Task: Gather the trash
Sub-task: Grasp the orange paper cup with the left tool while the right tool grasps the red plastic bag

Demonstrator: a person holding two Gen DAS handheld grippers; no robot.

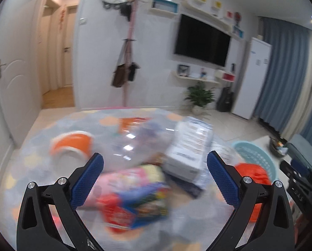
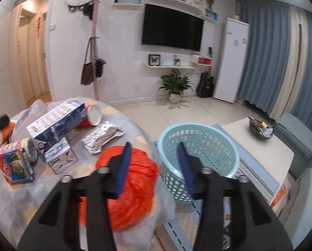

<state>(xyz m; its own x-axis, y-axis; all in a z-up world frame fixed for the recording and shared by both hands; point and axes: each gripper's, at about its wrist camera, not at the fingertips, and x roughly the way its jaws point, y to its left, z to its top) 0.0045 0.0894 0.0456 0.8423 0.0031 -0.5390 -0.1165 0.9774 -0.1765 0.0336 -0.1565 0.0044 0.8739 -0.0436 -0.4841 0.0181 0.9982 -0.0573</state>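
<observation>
**Both tongs spread over the littered table, basket off its edge**

The right tongs (image 2: 154, 163) hang spread and empty, straddling the table's (image 2: 30, 196) rounded edge: one finger over the crumpled orange bag (image 2: 135, 188), the other over the pale blue basket (image 2: 199, 146) standing on the floor mat just beside the table. The left tongs (image 1: 154, 179) gape wide above a blurred colourful snack packet (image 1: 135, 196). Beyond the bag lie a foil wrapper (image 2: 102, 136), blue-and-white cartons (image 2: 57, 123) and a tipped paper cup (image 2: 92, 116). Past the basket, bare tiled floor (image 2: 162, 113) runs to the wall.
</observation>
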